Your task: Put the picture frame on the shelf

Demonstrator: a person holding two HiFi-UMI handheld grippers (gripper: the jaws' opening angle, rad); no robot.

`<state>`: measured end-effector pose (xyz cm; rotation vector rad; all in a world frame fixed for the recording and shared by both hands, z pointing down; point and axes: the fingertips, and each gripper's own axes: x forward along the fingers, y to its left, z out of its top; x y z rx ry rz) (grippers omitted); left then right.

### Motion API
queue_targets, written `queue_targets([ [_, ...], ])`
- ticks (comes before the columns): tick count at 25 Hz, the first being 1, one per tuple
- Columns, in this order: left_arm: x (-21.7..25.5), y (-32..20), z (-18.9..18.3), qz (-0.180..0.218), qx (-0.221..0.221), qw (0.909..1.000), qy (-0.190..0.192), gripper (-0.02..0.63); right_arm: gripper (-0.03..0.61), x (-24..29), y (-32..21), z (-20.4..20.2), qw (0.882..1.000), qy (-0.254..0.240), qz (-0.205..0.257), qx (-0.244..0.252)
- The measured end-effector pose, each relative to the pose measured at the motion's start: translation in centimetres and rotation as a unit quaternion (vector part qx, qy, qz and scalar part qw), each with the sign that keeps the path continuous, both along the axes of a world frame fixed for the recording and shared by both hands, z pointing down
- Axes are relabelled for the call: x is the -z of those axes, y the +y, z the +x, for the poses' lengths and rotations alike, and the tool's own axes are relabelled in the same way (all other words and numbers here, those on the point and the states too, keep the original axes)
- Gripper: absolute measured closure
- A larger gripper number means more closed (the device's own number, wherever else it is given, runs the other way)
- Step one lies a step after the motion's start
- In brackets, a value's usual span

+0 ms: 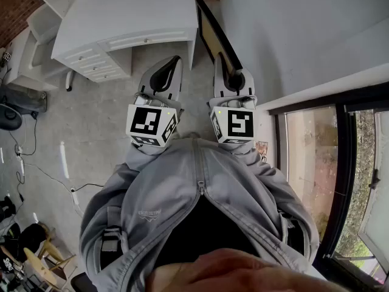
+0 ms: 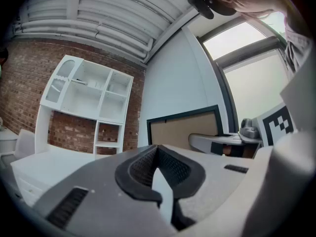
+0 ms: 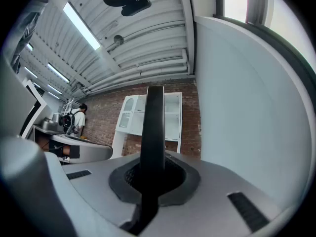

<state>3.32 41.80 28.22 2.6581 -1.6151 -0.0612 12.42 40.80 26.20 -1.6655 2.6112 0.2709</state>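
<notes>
**Left gripper** [image 1: 171,64]: its own view [image 2: 159,166] shows the jaws pressed together with nothing between them. The head view shows it raised in front of the person's grey hooded jacket [image 1: 182,199], just beside the right gripper.

**Right gripper** [image 1: 227,72]: its own view [image 3: 153,174] shows the jaws pinching the black edge of the picture frame [image 3: 154,120]. The frame is seen edge-on there, rising as a dark vertical bar out of the jaw pads.

**Picture frame**: in the head view [image 1: 211,35] it extends forward from the right gripper, close alongside the white wall [image 1: 292,29]. The left gripper view shows its flat side [image 2: 185,128], a tan board inside a black border, with the right gripper [image 2: 222,143] at its lower right edge.

**Shelf**: the white shelf unit [image 2: 89,90] stands against a brick wall [image 2: 19,83], above a white desk [image 2: 39,162]. It has several open compartments, and the frame is well apart from it. The shelf unit also shows in the right gripper view [image 3: 170,115], behind the frame. In the head view the desk [image 1: 127,14], with its drawers [image 1: 97,64], lies ahead and to the left of both grippers.

**Surroundings**:
- A grey floor [image 1: 97,132] is below.
- A window [image 1: 310,163] is to the right.
- A second person [image 3: 74,120] stands far off by the brick wall
</notes>
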Motion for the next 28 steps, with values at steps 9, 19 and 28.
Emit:
queue_targets([
  [9, 0.0, -0.9, 0.9, 0.003, 0.007, 1.0, -0.004, 0.606, 0.545, 0.0, -0.9, 0.9, 1.0, 0.001, 0.005, 0.004],
  [19, 0.1, -2.8, 2.8, 0.009, 0.021, 0.9997, -0.009, 0.606, 0.545, -0.2, -2.9, 2.8, 1.0, -0.019, 0.006, 0.024],
  [28, -1.3, -4.8, 2.6, -0.009, 0.039, 0.9992, -0.01, 0.606, 0.545, -1.5, -5.2, 3.4, 0.999, -0.026, -0.011, 0.031],
])
